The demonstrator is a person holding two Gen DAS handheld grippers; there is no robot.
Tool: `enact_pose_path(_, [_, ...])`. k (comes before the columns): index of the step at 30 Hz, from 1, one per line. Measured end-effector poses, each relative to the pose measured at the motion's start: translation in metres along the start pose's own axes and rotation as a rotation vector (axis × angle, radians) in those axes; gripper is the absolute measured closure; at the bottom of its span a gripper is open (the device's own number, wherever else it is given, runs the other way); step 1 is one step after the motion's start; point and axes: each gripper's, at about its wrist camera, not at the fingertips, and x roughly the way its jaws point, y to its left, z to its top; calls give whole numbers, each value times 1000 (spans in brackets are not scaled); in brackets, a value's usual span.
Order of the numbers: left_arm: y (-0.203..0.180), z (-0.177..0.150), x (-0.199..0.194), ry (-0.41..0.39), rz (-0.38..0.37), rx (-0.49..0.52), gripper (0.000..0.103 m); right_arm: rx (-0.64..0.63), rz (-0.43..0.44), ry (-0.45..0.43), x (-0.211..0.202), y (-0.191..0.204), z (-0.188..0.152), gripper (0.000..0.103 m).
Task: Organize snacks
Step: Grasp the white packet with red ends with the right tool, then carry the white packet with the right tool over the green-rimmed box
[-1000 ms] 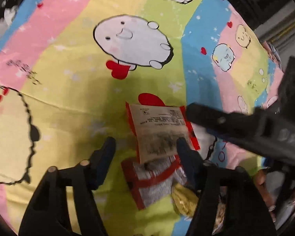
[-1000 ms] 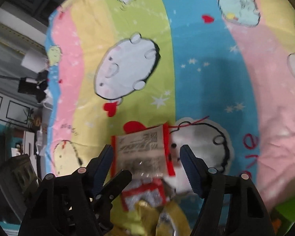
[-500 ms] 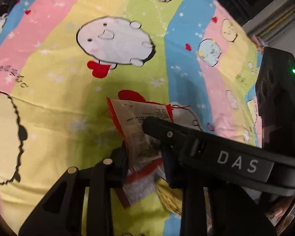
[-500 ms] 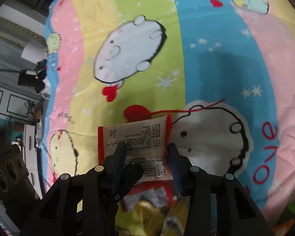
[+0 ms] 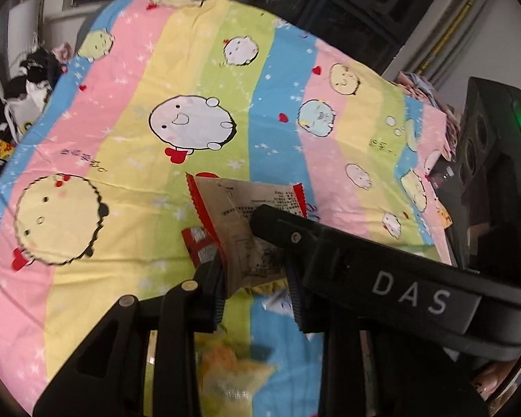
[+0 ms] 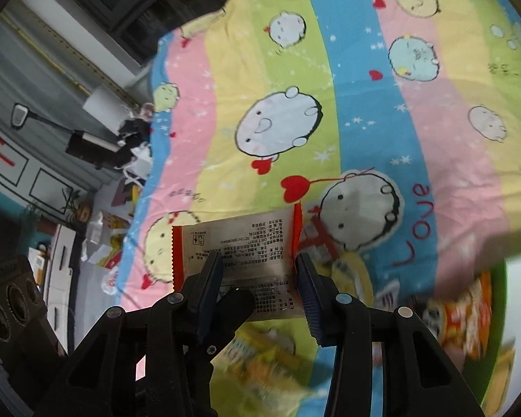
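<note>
A silver snack packet with red ends (image 5: 239,219) (image 6: 239,246) hangs in the air above the striped cartoon bedspread (image 5: 121,87) (image 6: 434,139). Both grippers pinch it. My left gripper (image 5: 253,271) is shut on its lower part. My right gripper (image 6: 258,271) is shut on the same packet, and its long black finger (image 5: 364,271) crosses the left wrist view. Below the packet lie a red-and-white packet (image 5: 199,246) (image 6: 317,239) and blurred yellow packets (image 5: 232,358) (image 6: 260,344).
An orange packet (image 6: 469,309) lies by a green edge at the right. The other gripper's black camera body (image 5: 493,160) (image 6: 7,299) fills one side of each view. Clutter and bags (image 5: 34,80) (image 6: 97,243) sit beyond the bedspread's left edge.
Both grippers went from open around the packet to shut on it, then rose with it. The packet left the pile, and much more of the bedspread and room shows now.
</note>
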Motion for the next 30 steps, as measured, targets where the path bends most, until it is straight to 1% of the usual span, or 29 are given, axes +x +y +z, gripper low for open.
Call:
enact_pose_path(5, [-18,-30,-36,-44,-6,40,73,-3,-3,-57,-35,10,-35,57])
enact_pose_path(11, [-34,-61,-57,-59,-1,77,73,14,10,-99,-62,10,-77,57])
enact_pose_path(15, [-41,-79,-64,-60,-11,89,73,29,3,-114,-73,6,-98,57])
enact_pose_path(22, [-59,-104,-73,-69,-25,148,73,50,-9,-167,-94,-4,-130,57])
enact_pose_path(30, [-84,-122,-78,-75,-32,204,73,73,-40,-222,-118,-18,-153,57])
